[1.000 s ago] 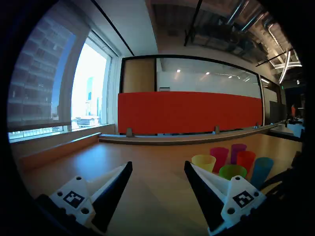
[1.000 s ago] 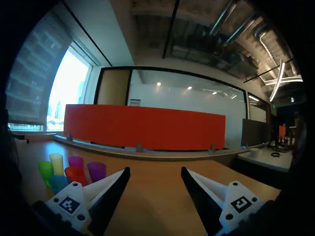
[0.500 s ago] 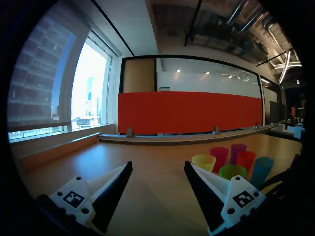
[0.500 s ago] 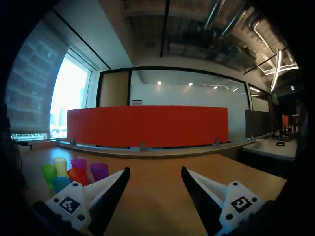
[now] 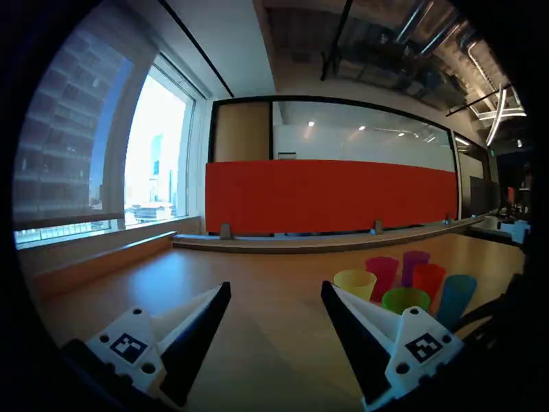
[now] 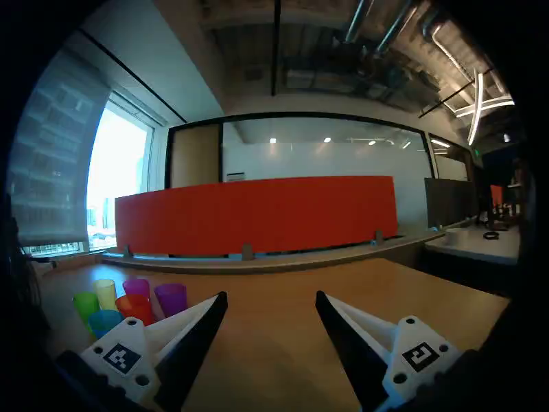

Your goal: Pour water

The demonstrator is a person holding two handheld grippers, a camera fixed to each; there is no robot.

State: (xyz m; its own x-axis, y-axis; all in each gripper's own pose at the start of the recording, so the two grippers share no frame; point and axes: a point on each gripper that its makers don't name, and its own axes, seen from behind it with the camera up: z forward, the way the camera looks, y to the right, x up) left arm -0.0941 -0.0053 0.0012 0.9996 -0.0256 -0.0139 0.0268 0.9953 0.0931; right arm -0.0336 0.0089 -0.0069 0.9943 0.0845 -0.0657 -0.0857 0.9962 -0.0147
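Wooden surface [image 5: 171, 275] runs ahead to a red partition [image 5: 329, 196]. I see my left tongs [image 5: 275, 283] spread wide, holding nothing; six coloured cups [image 5: 405, 299] stand bunched upright, ahead and right of them. My right tongs [image 6: 270, 294] gape empty too (coloured cups [image 6: 137, 305] ahead-left, partly behind one finger).

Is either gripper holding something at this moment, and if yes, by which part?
Nothing is held. The left gripper and the right gripper are both open, with bare table between their fingers.
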